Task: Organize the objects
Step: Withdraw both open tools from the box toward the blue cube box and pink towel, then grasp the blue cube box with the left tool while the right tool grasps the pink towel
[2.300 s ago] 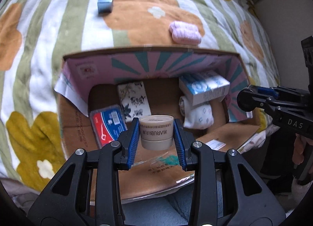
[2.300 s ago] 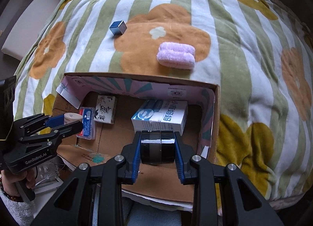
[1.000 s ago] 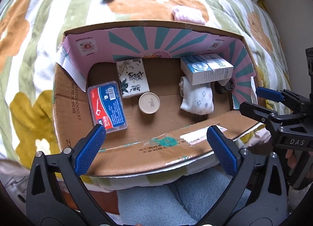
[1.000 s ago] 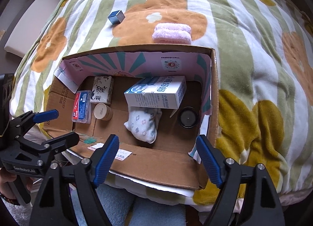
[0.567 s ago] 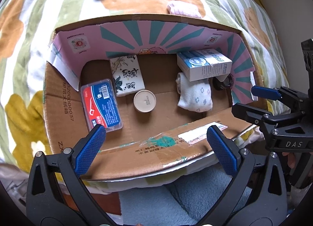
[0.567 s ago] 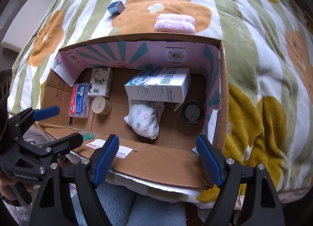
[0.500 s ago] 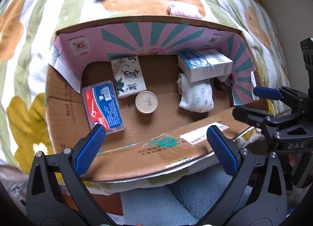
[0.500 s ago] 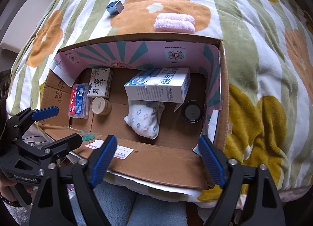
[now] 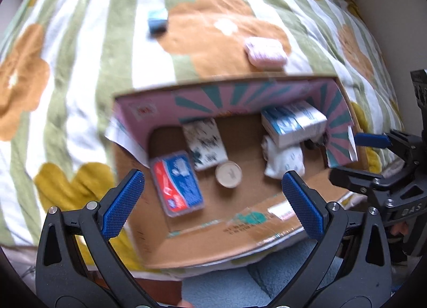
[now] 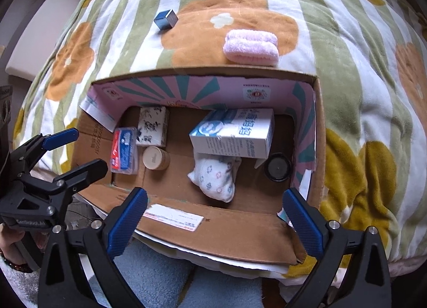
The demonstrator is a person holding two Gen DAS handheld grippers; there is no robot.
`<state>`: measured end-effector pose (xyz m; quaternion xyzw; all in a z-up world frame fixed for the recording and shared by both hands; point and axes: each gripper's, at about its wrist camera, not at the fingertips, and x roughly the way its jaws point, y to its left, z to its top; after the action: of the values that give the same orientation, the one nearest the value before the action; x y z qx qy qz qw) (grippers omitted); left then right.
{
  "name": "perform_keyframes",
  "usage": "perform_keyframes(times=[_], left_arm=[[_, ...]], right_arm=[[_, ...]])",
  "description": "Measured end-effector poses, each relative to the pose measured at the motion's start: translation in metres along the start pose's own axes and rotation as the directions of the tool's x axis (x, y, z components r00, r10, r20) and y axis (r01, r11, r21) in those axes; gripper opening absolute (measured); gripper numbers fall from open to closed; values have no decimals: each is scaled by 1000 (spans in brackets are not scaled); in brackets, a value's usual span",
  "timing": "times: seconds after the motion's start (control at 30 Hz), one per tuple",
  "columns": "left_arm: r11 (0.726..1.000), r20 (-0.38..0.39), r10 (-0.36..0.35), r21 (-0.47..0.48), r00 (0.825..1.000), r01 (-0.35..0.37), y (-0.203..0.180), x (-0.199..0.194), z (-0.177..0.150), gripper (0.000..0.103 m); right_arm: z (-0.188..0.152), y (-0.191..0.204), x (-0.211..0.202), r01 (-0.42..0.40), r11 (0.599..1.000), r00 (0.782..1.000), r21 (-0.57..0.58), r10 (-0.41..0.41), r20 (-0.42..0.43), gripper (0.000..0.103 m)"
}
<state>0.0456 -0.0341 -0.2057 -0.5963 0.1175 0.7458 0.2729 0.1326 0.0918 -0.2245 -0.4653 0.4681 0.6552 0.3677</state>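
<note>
We hold both grippers empty above the cardboard box (image 10: 317,132), left gripper (image 9: 213,193) spread wide and right gripper (image 10: 216,217) opening, since the blue cube (image 10: 166,19) and pink towel (image 10: 250,47) lie outside on the blanket (image 10: 347,41).

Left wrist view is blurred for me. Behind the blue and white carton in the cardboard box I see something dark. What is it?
Observer: A black round jar stands on the floor of the cardboard box, in the corner beside the blue and white carton.
Operator: Does the carton lie flat on the floor?
Observer: No, it seems to rest partly on the white patterned cloth bundle.
Operator: Does the right gripper hold anything?
Observer: No. The right gripper has its jaws opening, with nothing between them.
</note>
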Motion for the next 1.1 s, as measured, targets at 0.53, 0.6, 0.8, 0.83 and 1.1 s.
perform_keyframes(times=[0.53, 0.6, 0.8, 0.83, 1.1], left_arm=[[1000, 81, 3, -11, 997, -2, 59, -23, 97, 103], [1000, 86, 7, -4, 996, -6, 66, -17, 113, 103], [1000, 66, 1, 3, 998, -2, 85, 16, 154, 103], [1000, 62, -4, 3, 998, 4, 87, 23, 160, 103], [999, 3, -11, 32, 1000, 11, 100, 88, 212, 103]], right_arm=[[70, -3, -38, 78, 994, 993, 75, -85, 87, 101], [82, -8, -37, 105, 991, 989, 88, -113, 91, 101], [122, -20, -32, 107, 986, 986, 129, -122, 110, 101], [128, -22, -29, 105, 986, 987, 133, -120, 110, 101], [173, -33, 13, 117, 984, 990, 136, -126, 57, 101]])
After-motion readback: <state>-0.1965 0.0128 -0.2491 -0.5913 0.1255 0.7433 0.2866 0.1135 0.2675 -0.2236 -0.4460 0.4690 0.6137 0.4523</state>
